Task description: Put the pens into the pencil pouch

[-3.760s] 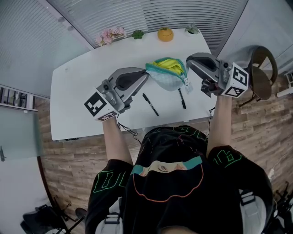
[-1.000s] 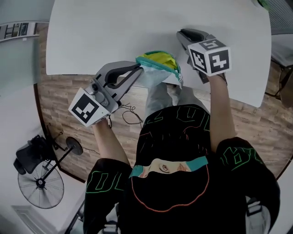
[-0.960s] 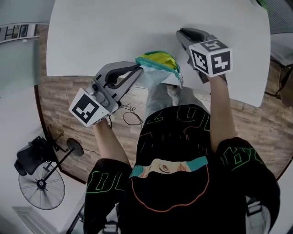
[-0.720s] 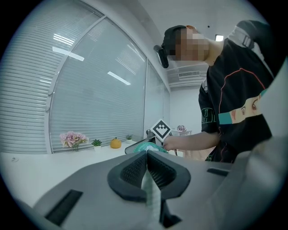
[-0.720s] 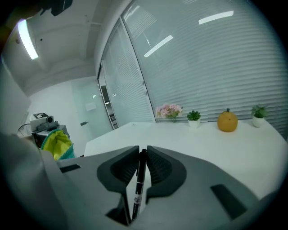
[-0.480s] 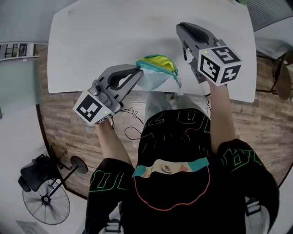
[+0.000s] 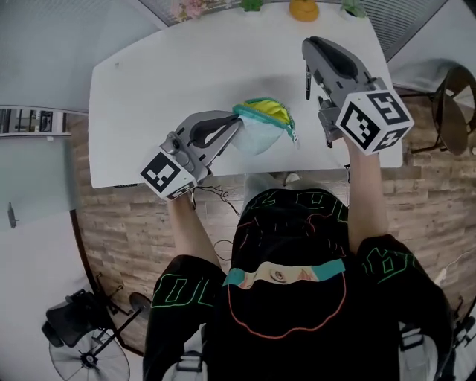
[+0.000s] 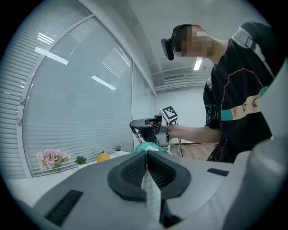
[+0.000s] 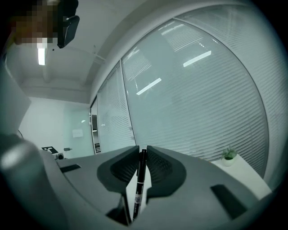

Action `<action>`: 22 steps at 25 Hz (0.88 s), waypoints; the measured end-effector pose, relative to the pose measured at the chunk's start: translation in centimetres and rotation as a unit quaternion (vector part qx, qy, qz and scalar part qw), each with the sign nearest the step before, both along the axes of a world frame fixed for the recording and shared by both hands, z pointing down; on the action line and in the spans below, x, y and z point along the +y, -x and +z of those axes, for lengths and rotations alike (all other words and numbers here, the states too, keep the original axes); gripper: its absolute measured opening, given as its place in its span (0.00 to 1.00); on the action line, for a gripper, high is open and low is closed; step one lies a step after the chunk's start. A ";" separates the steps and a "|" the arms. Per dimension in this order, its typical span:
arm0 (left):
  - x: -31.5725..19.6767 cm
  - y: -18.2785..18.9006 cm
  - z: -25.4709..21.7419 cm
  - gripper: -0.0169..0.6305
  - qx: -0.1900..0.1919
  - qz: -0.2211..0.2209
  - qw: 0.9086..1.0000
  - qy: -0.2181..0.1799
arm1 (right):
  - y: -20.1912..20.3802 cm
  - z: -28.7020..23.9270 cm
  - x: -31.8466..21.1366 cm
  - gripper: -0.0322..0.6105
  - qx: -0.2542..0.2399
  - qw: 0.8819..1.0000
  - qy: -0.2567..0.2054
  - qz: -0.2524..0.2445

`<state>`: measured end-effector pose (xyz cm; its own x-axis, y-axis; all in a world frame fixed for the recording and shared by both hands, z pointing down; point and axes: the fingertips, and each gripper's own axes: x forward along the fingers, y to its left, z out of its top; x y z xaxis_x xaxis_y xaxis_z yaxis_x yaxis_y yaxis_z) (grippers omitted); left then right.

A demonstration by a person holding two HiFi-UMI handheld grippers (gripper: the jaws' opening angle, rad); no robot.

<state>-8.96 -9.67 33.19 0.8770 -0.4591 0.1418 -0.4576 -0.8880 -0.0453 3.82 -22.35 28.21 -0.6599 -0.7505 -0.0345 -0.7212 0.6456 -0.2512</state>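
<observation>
The teal and yellow pencil pouch [image 7: 264, 123] hangs above the white table [image 7: 163, 82], its mouth facing up. My left gripper [image 7: 235, 125] is shut on the pouch's left rim; in the left gripper view a strip of pale pouch fabric [image 8: 151, 193] is pinched between the jaws, and the pouch [image 8: 150, 147] shows just beyond them. My right gripper [image 7: 311, 45] is raised to the right of the pouch, pointing level. It is shut on a black pen [image 9: 140, 179] that stands upright between the pads. The pen [image 7: 306, 80] hangs below the jaws.
Pink flowers [image 7: 190, 7], small plants and an orange ornament [image 7: 303, 9] line the table's far edge. A chair [image 7: 454, 97] stands to the right and a floor fan [image 7: 85, 350] at lower left. My right gripper [image 8: 145, 130] shows in the left gripper view.
My right gripper has risen from the table's near edge with the pen in it and tilted to level. The left gripper has lifted slightly with the pouch.
</observation>
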 end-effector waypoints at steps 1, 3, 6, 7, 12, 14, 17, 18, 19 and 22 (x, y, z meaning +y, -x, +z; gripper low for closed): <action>-0.2 -0.4 -0.3 0.04 0.001 0.004 1.000 -0.004 | -0.6 -0.8 0.0 0.14 -0.005 1.000 -0.007 0.006; -0.6 -1.2 -0.8 0.04 0.003 0.011 1.000 -0.012 | -1.6 -2.1 0.1 0.14 -0.012 1.000 -0.021 0.015; -1.5 -2.4 -1.6 0.04 0.013 0.021 0.999 -0.024 | -2.9 -3.9 -0.2 0.14 -0.025 0.999 -0.039 0.026; -1.9 -2.7 -1.9 0.04 0.016 0.024 0.999 -0.028 | -3.3 -4.5 -0.3 0.14 -0.030 0.998 -0.045 0.028; -3.3 -3.7 -3.4 0.04 0.024 0.035 0.998 -0.045 | -4.0 -7.2 -0.8 0.14 -0.040 0.996 -0.075 0.039; -3.5 -4.0 -3.7 0.04 0.024 0.037 0.998 -0.050 | -4.0 -7.8 -0.7 0.13 -0.047 0.995 -0.080 0.036; -3.8 -4.5 -4.1 0.04 0.024 0.038 0.998 -0.054 | -4.1 -8.4 -0.7 0.13 -0.061 0.994 -0.083 0.029; -3.9 -4.5 -4.2 0.04 0.023 0.038 0.997 -0.055 | -4.1 -8.6 -0.6 0.13 -0.062 0.994 -0.086 0.029; -3.9 -4.6 -4.3 0.04 0.022 0.037 0.997 -0.056 | -4.0 -8.8 -0.6 0.13 -0.062 0.994 -0.088 0.029; -4.0 -4.8 -4.3 0.04 0.023 0.033 0.998 -0.057 | -4.0 -9.6 -0.1 0.13 -0.081 0.993 -0.085 0.019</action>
<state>-4.18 -13.66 28.89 0.9105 -0.4102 0.0513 -0.4014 -0.9070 -0.1276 7.78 -22.43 18.59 -0.6065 -0.7491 -0.2665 -0.7049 0.6616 -0.2556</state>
